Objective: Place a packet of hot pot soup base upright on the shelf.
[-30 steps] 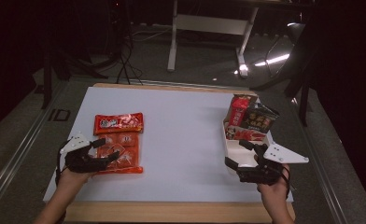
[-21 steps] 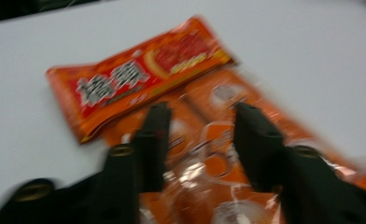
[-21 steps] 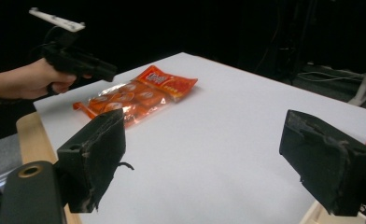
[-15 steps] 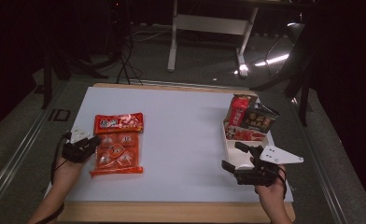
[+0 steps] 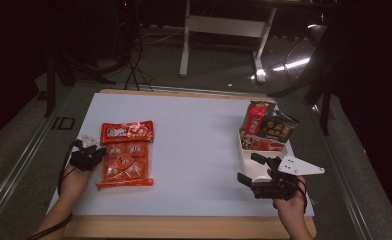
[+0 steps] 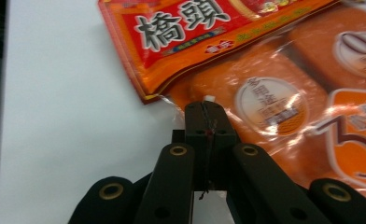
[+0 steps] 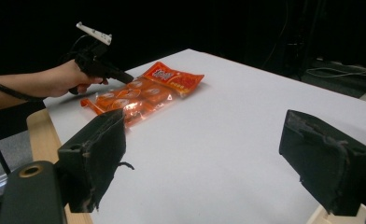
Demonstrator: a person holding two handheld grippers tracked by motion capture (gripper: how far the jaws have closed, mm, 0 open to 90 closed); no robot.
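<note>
Snack pack = glossy crinkly plastic film w/ glare spots. Desk top is matt white & smooth, bare wood strip along near edge. Right gripper pads look rough, matt black foam-ish.

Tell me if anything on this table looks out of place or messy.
Nothing looks spilled or damaged. The orange snack pack lies flat with a red packet overlapping its far end. Packets stand crowded and tilted in the white box on the right.
</note>
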